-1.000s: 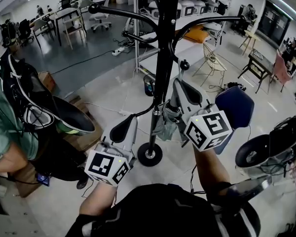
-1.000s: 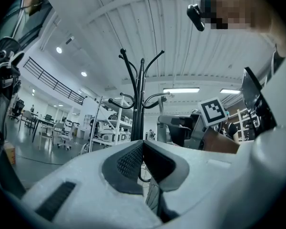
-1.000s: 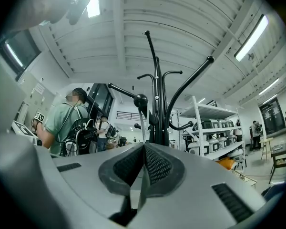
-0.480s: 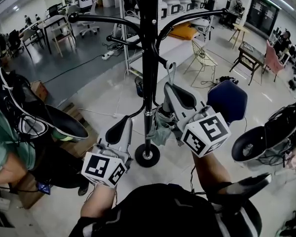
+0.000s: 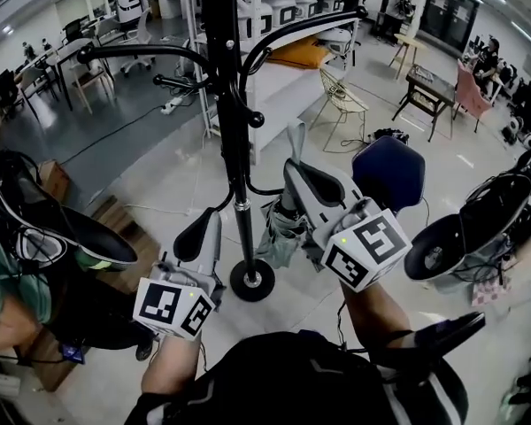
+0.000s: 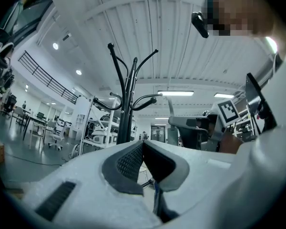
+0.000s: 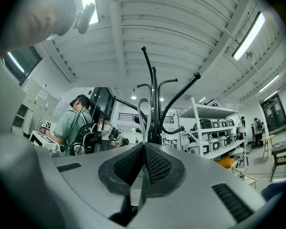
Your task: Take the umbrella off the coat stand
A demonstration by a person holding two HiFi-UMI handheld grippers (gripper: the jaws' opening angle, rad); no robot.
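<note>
Starting with the head view, the right gripper (image 5: 294, 173) is seen clamped on the grey strap loop (image 5: 296, 140) of the folded umbrella (image 5: 279, 233). The umbrella's bundle hangs just below the jaws, beside the pole of the black coat stand (image 5: 233, 149). The loop is seen apart from the nearest hook knob (image 5: 257, 120), so the umbrella is judged to be off the stand, or nearly so. Only a thin strap is pinched. If the grip is loosened or the gripper is jerked, the umbrella could be dropped to the floor, or the bundle swung against the pole. The left gripper (image 5: 205, 224) is held low beside the pole.

In the left gripper view, the jaws are shown meeting at the tips with nothing between them. No support is given to the umbrella, so its whole weight is borne by the strap.

In the right gripper view, the pads are closed on the strap, and the loop rising above them is overlapped by the stand behind. Whether every hook is cleared cannot be told here. If the loop is pulled while caught, the stand could be tipped.
</note>
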